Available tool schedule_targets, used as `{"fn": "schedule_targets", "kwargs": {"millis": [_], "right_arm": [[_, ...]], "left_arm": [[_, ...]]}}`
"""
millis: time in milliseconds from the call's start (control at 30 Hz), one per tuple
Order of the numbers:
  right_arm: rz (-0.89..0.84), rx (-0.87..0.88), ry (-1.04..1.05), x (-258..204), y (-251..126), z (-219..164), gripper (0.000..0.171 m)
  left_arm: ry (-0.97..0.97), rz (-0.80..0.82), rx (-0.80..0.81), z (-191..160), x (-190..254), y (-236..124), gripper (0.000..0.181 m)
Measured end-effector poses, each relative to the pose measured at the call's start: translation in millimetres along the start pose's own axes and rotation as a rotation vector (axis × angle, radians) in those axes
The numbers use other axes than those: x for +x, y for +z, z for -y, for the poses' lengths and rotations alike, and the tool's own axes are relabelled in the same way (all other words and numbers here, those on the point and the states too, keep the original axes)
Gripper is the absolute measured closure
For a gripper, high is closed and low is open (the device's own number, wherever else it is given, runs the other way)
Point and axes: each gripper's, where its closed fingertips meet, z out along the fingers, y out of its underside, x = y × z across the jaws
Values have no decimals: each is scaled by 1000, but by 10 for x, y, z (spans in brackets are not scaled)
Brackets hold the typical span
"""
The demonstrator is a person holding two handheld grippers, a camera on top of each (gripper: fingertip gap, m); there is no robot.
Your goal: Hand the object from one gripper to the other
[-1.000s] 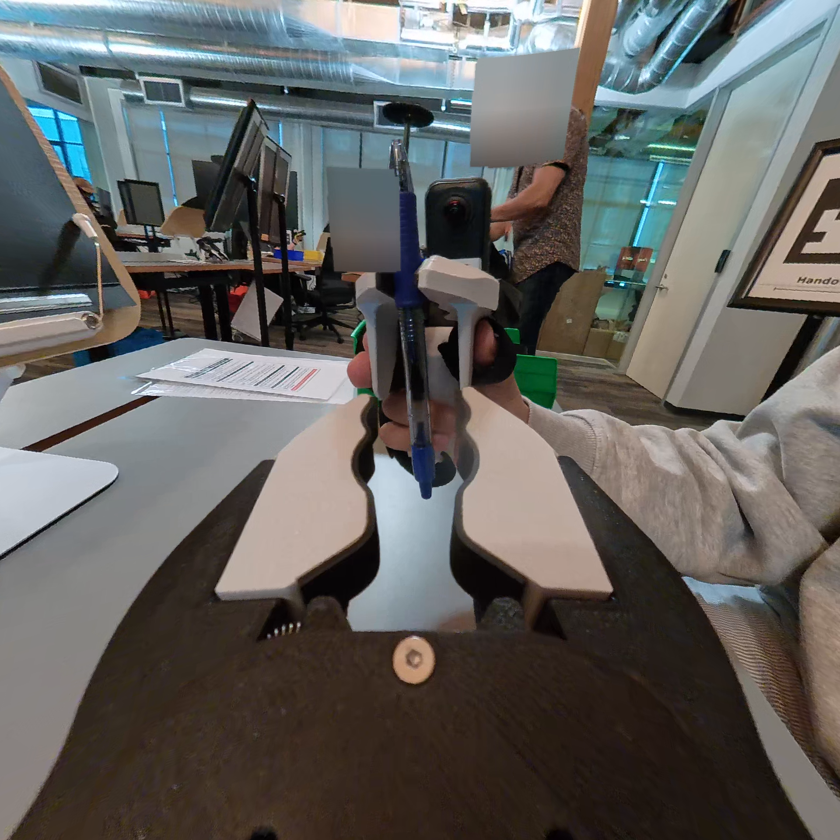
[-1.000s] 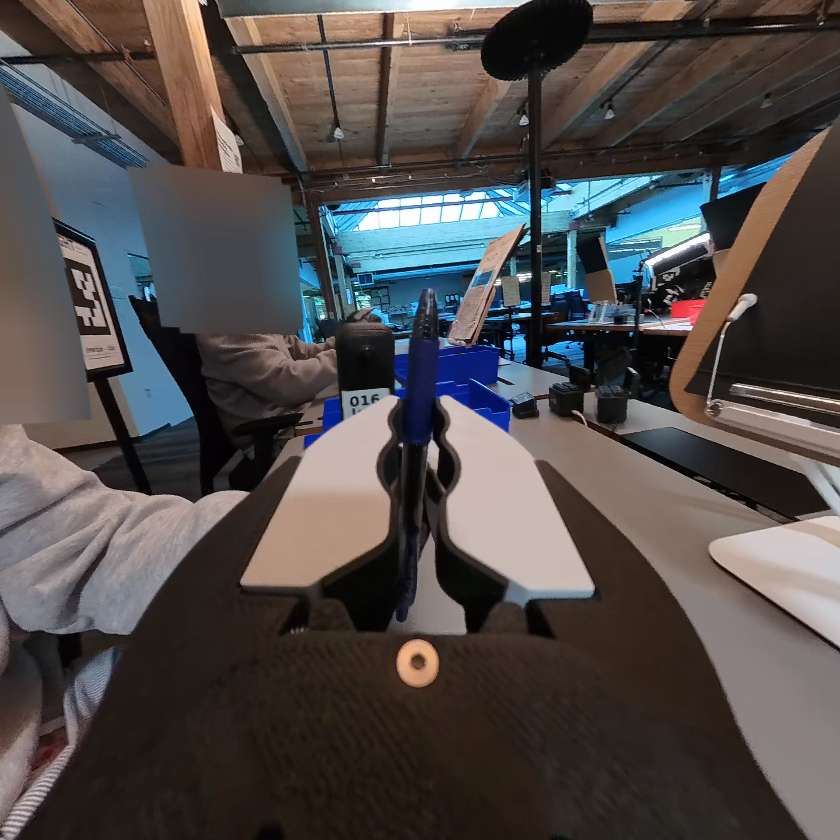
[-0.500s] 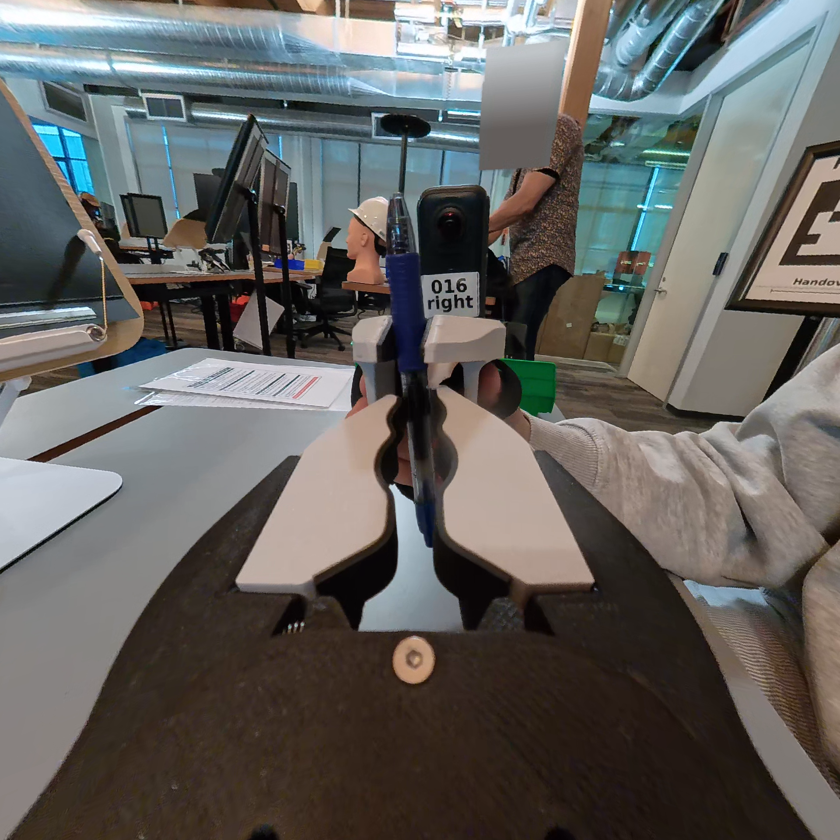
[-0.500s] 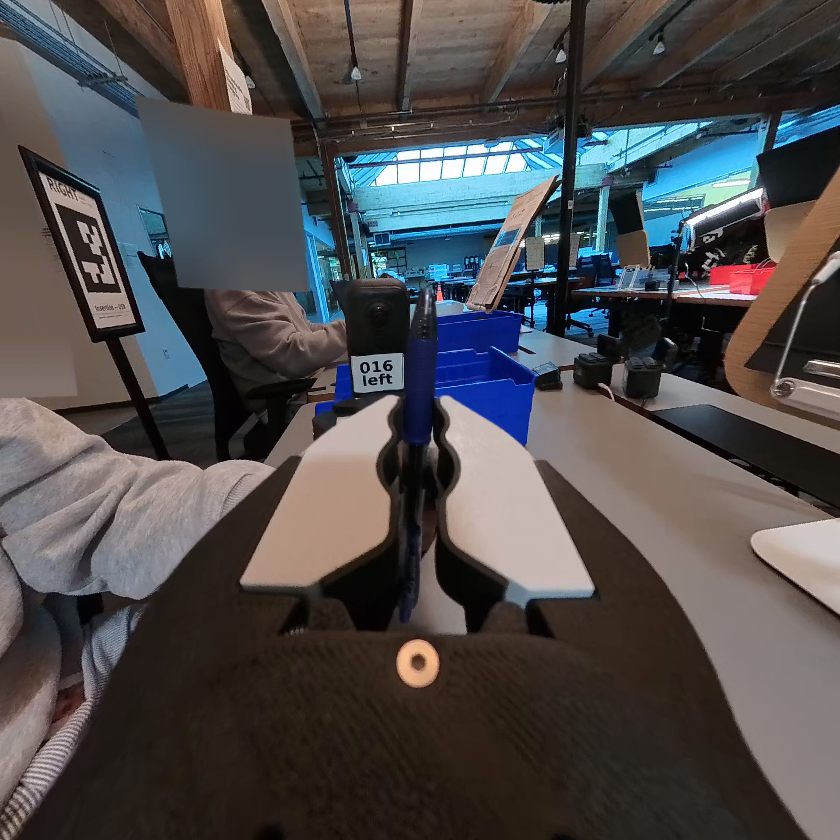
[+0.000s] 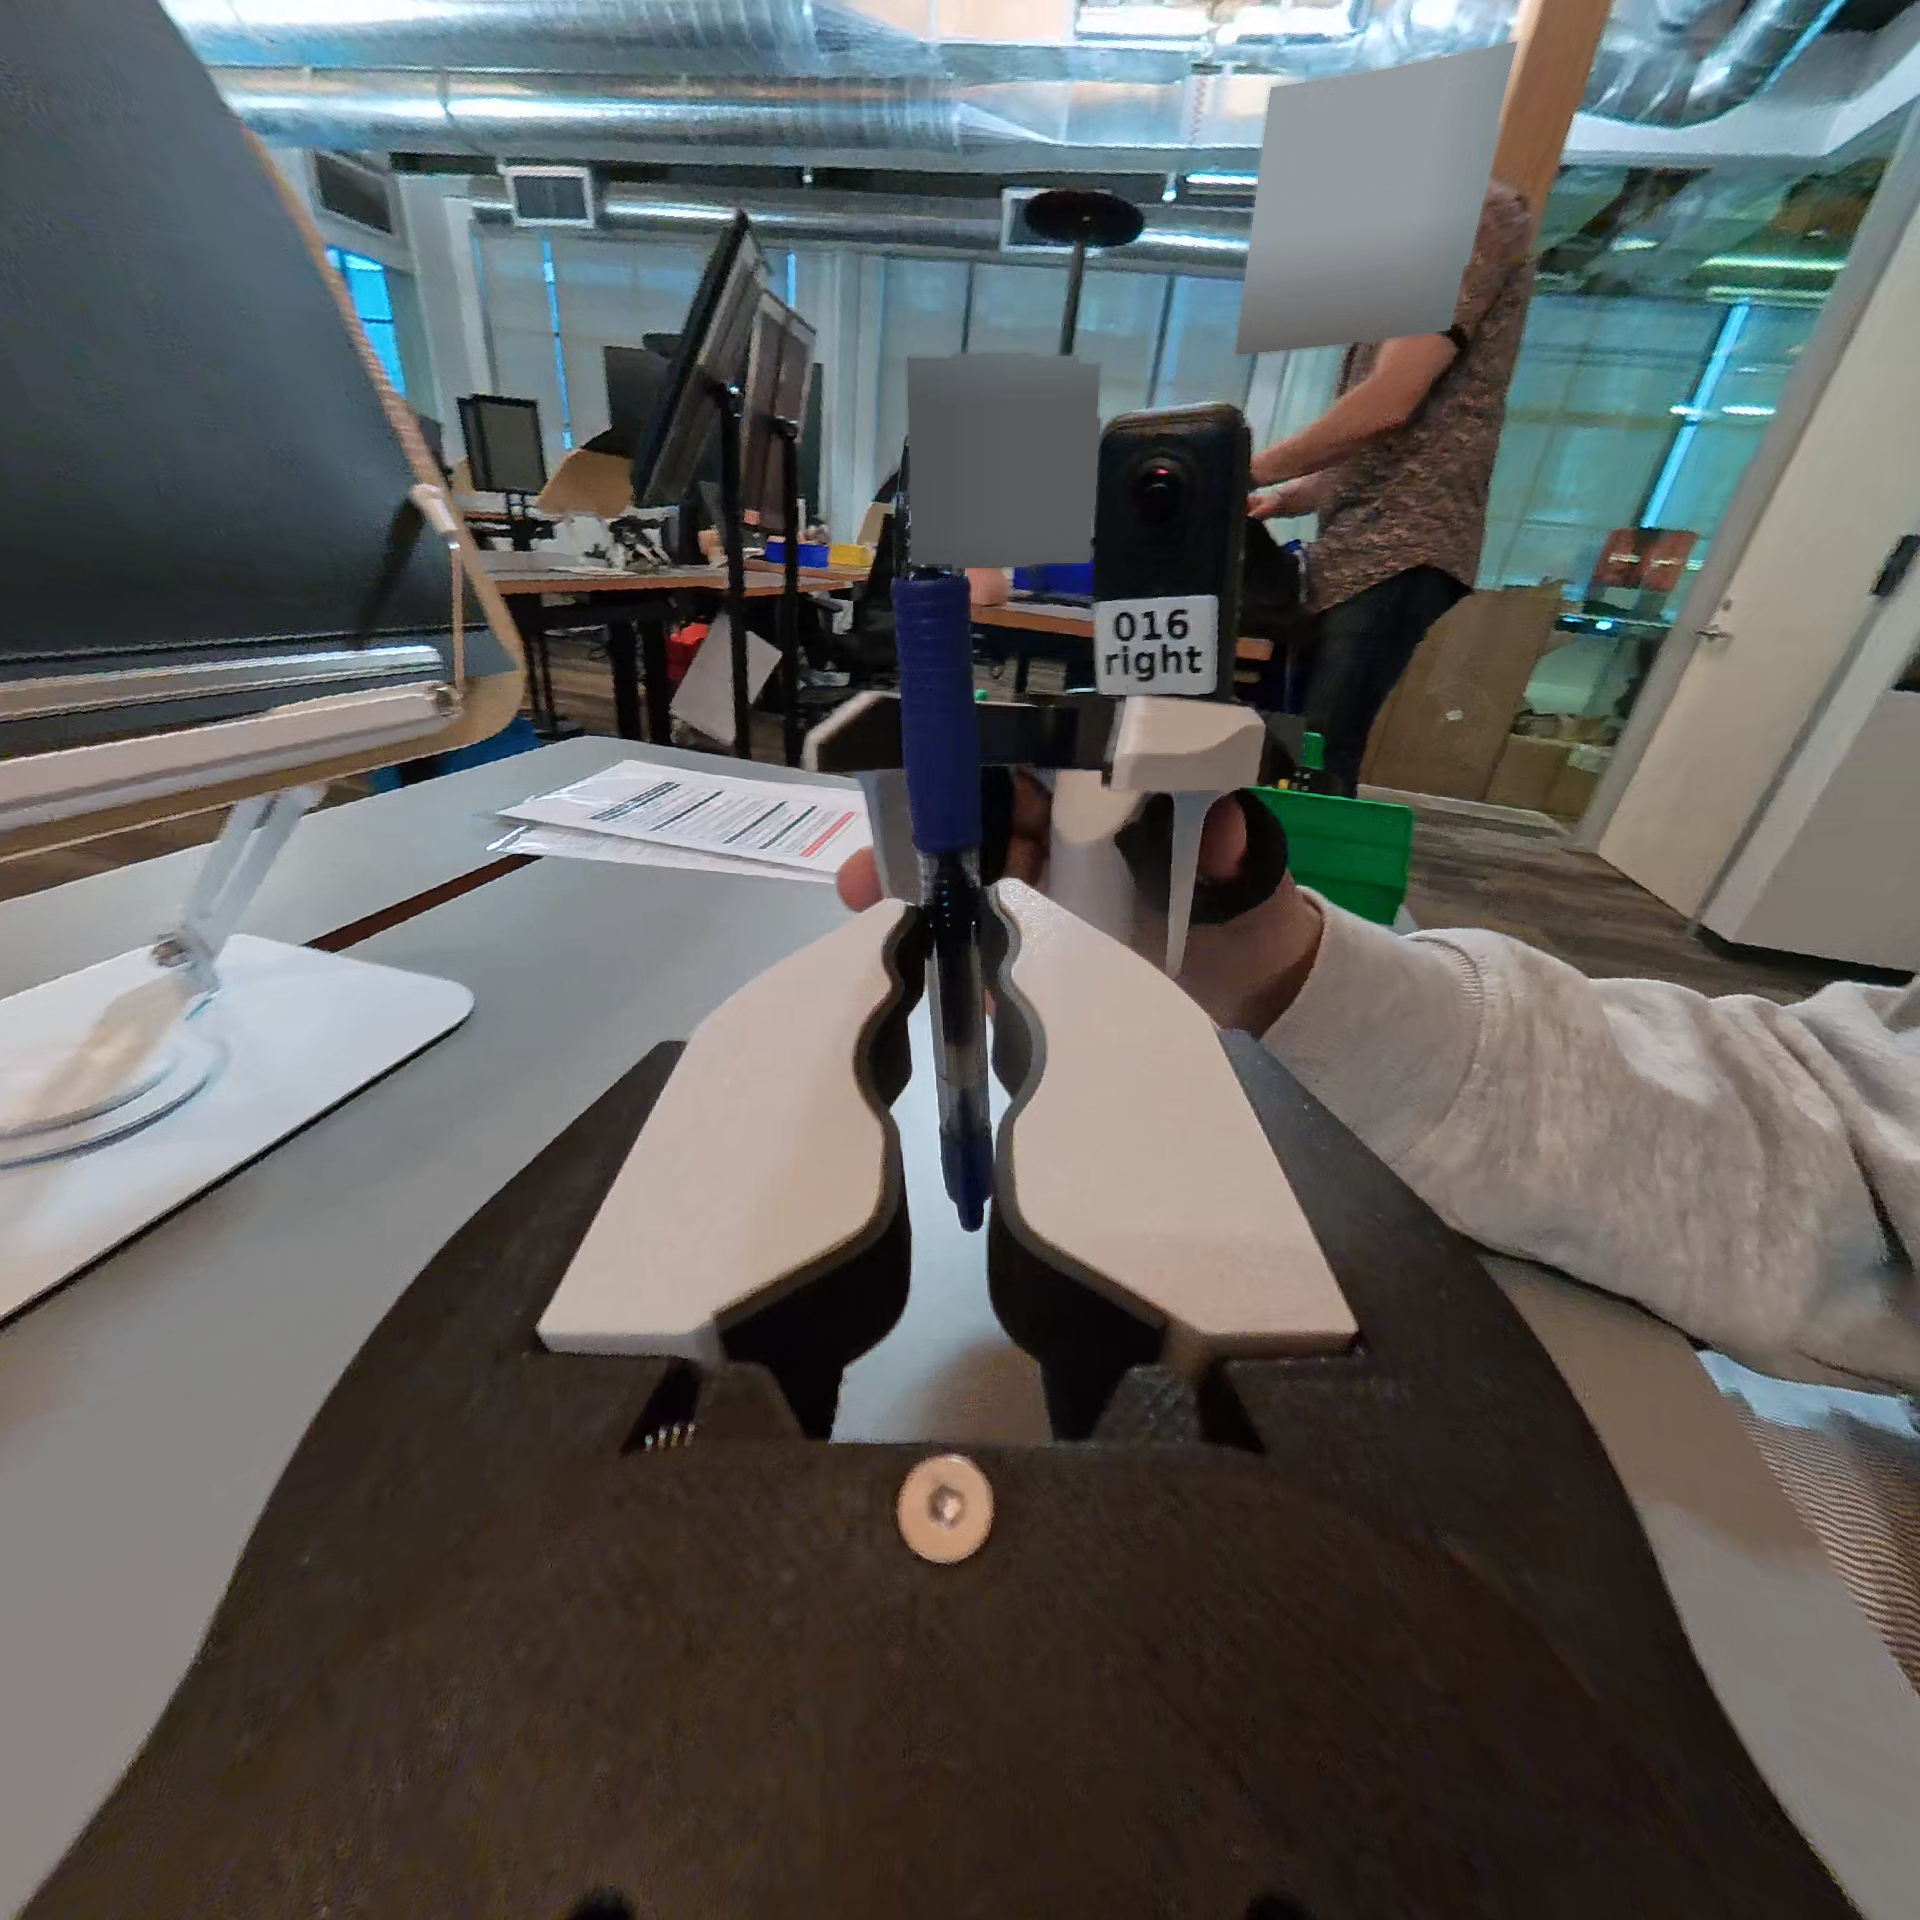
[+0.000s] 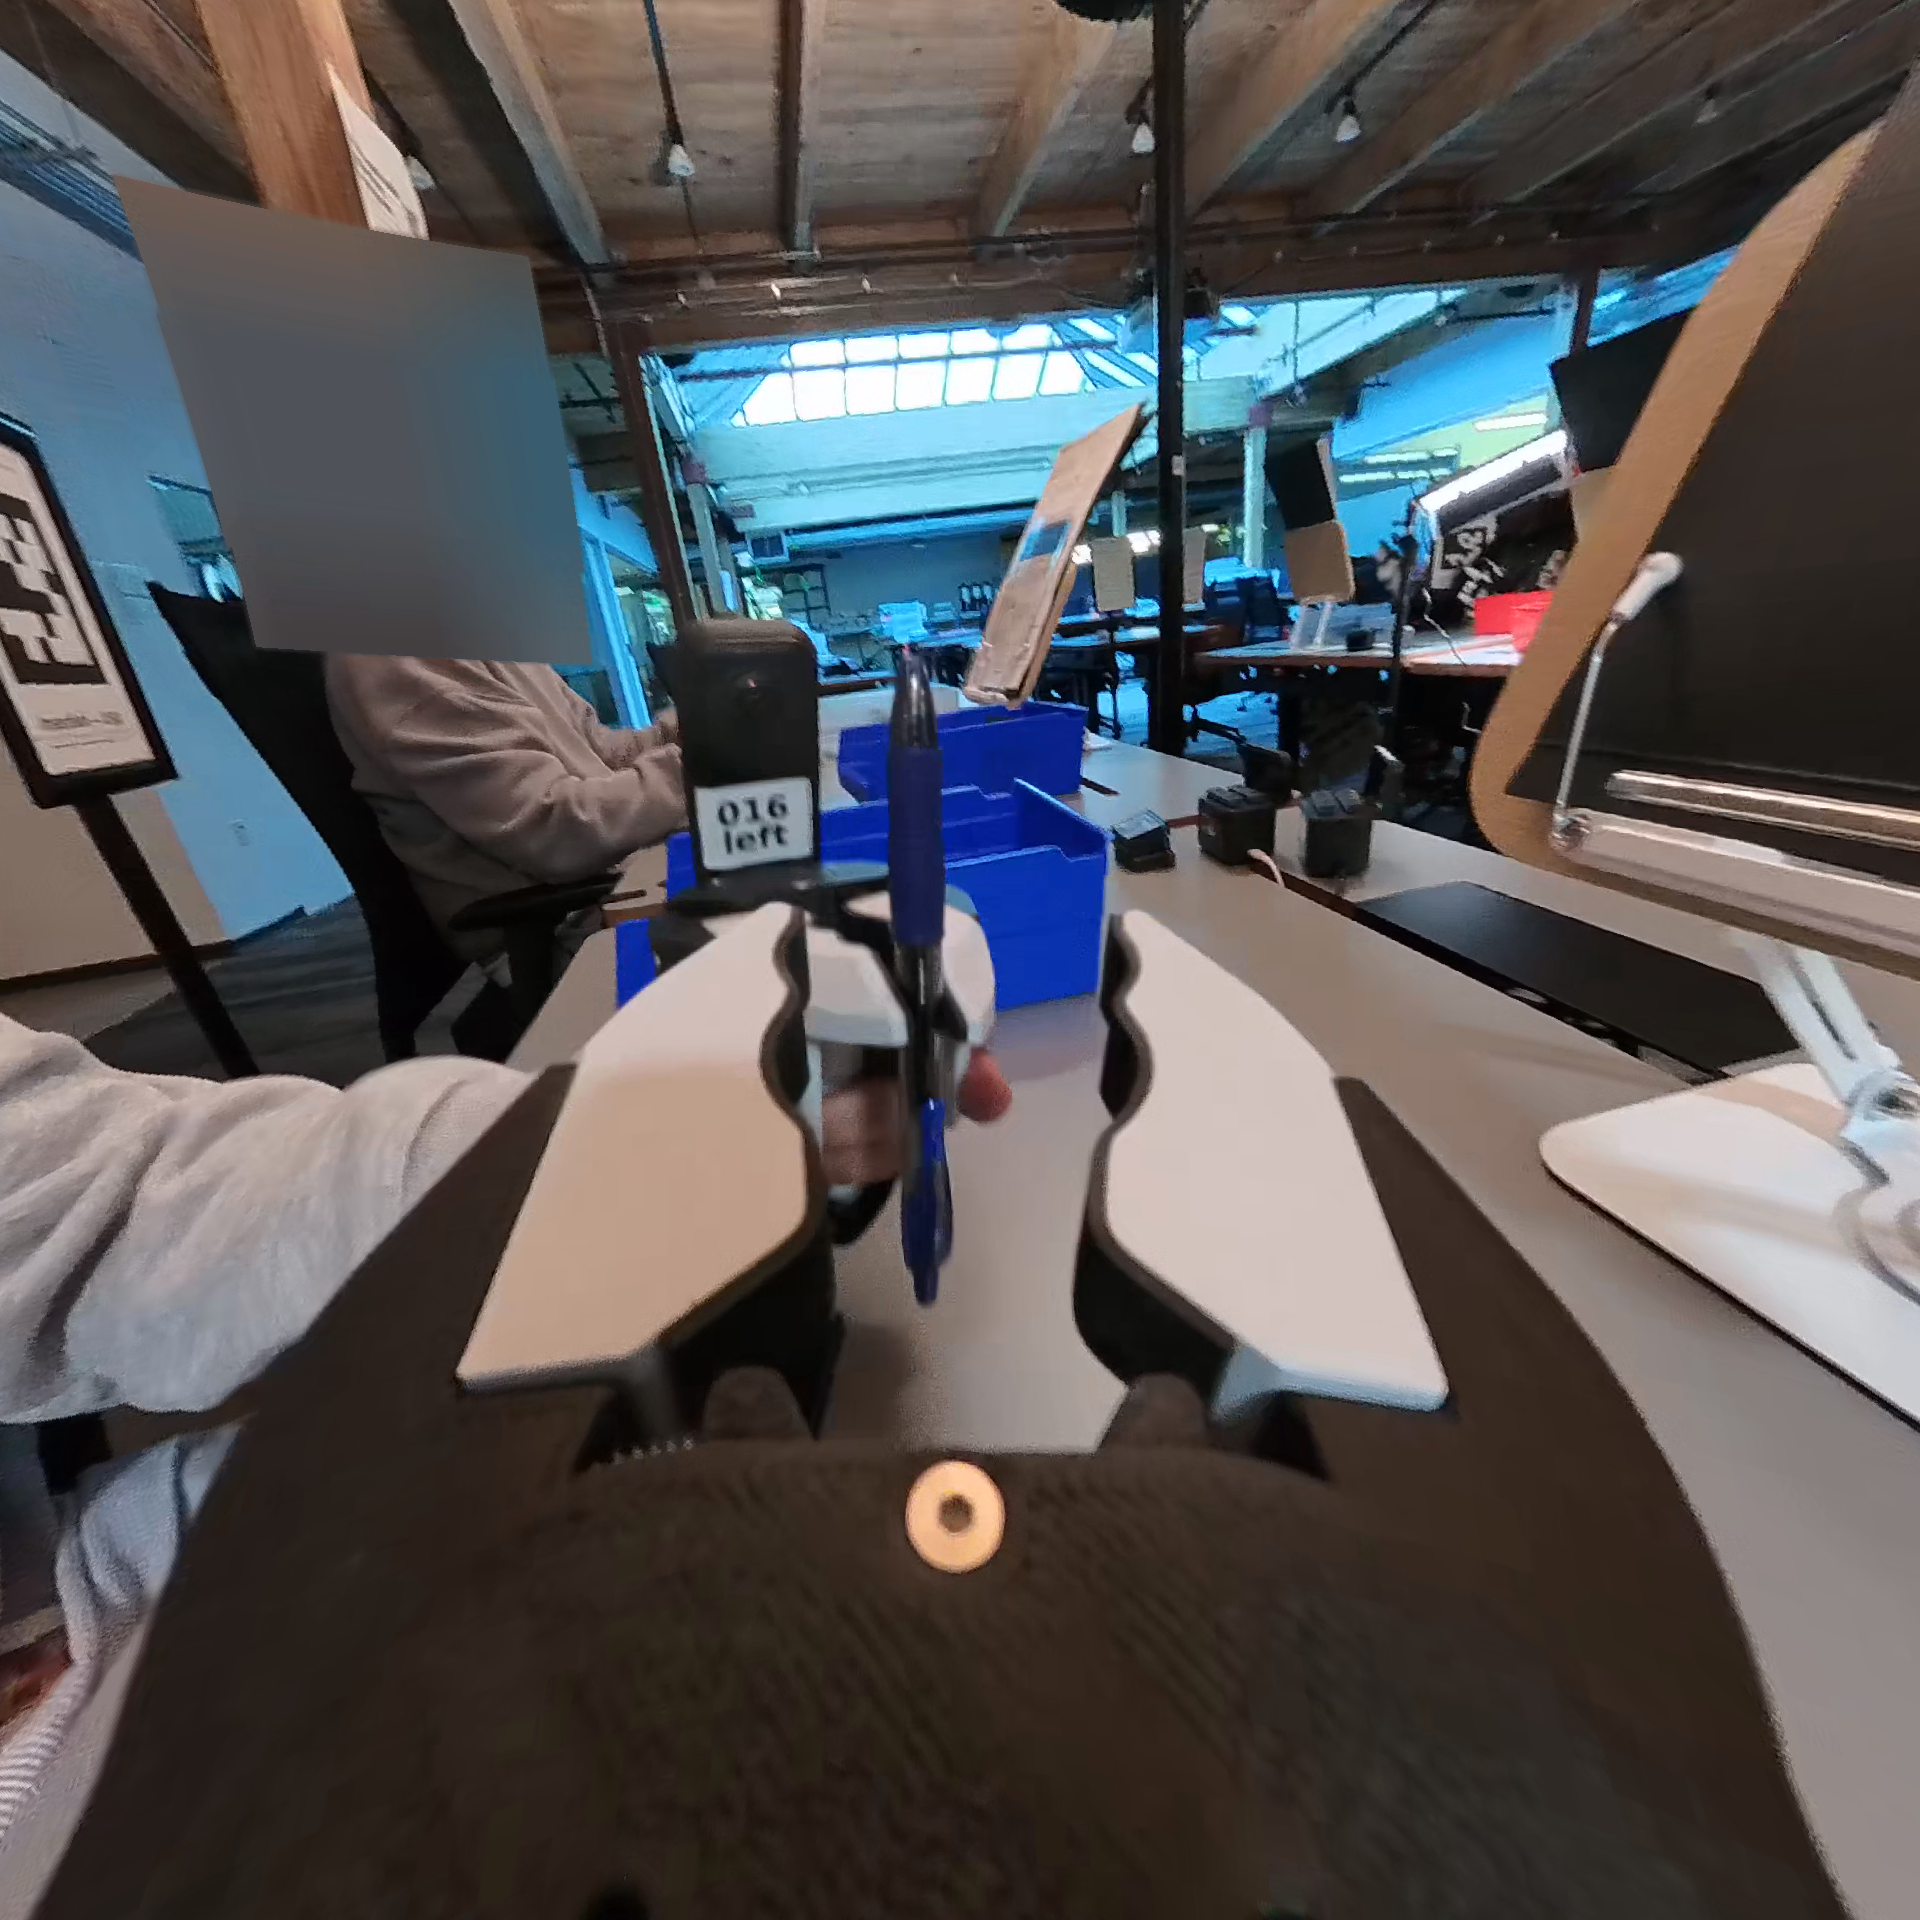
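Observation:
A blue pen (image 5: 940,727) stands upright, tip up, above the grey table (image 5: 582,966). My left gripper (image 5: 951,914) is shut on the pen's clear lower barrel. My right gripper (image 5: 1039,831) faces it just beyond, its fingers spread wide on either side of the pen. In the right wrist view my right gripper (image 6: 951,930) is open and empty. The pen (image 6: 916,831) stands between its tips, clear of both fingers, held by the left gripper (image 6: 920,997) behind it.
A monitor on a white stand base (image 5: 208,1039) stands at the left of the left wrist view, with papers (image 5: 707,821) behind it. Blue bins (image 6: 997,862) and a black mat (image 6: 1558,966) lie farther along the table. A grey sleeve (image 5: 1610,1122) reaches in from the right.
My left gripper has closed on the pen. My right gripper, shut on it before, has opened and let it go. The pen now sits in the left gripper alone.

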Motion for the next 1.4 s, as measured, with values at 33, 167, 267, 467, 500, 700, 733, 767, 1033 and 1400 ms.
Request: {"fn": "schedule_targets", "kwargs": {"millis": [33,167,267,467,500,700,733,767,1033,1400], "right_arm": [[-4,-24,-6,21,-9,-45,116],[48,-139,35,8,104,-390,112],[99,-240,70,-55,245,-725,113],[164,-240,60,-200,368,-840,128],[168,-234,53,-216,374,-833,130],[164,-188,10,-283,437,-749,160],[162,-181,4,-291,449,-736,160],[160,-173,5,-297,458,-719,160],[137,-124,45,-234,426,-614,161],[155,-249,-65,-345,492,-827,161]], "left_arm": [[1,18,-2,11,-41,-36,171],[-3,57,27,133,-136,-214,171],[-9,34,56,236,-91,-300,171],[26,18,-9,197,-10,-286,171],[28,15,-16,182,0,-269,171],[29,-1,-4,181,54,-205,171],[30,1,8,198,56,-203,171],[34,4,21,215,59,-203,171],[65,62,144,362,30,-207,125],[-41,-50,410,727,98,-500,134]]}}
